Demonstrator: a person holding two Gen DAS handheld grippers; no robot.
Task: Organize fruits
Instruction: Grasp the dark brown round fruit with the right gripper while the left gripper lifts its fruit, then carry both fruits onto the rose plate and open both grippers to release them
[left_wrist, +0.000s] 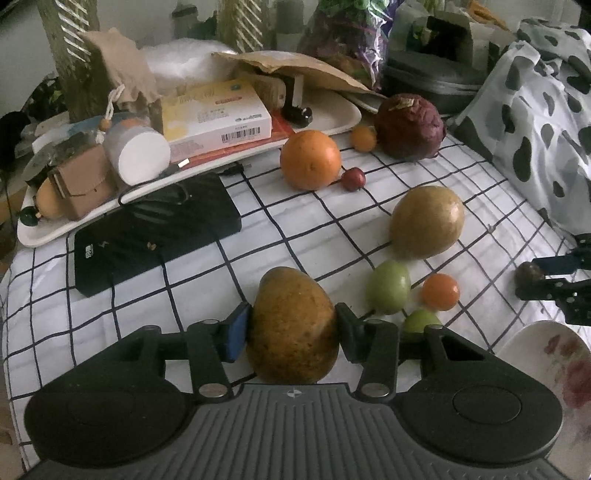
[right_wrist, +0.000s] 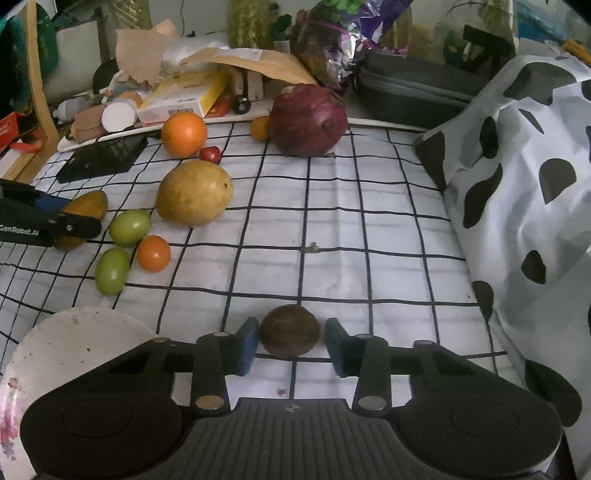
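Observation:
My left gripper is shut on a yellow-brown mango low over the checked cloth. It also shows in the right wrist view. My right gripper straddles a small dark brown round fruit on the cloth; small gaps show between the blue pads and the fruit. On the cloth lie a second mango, two green fruits, a small orange fruit, a big orange, a small red fruit and a large purple round one.
A flowered white plate sits at the near left, also seen in the left wrist view. A black power bank and a cluttered white tray lie at the back left. A cow-print cloth rises on the right.

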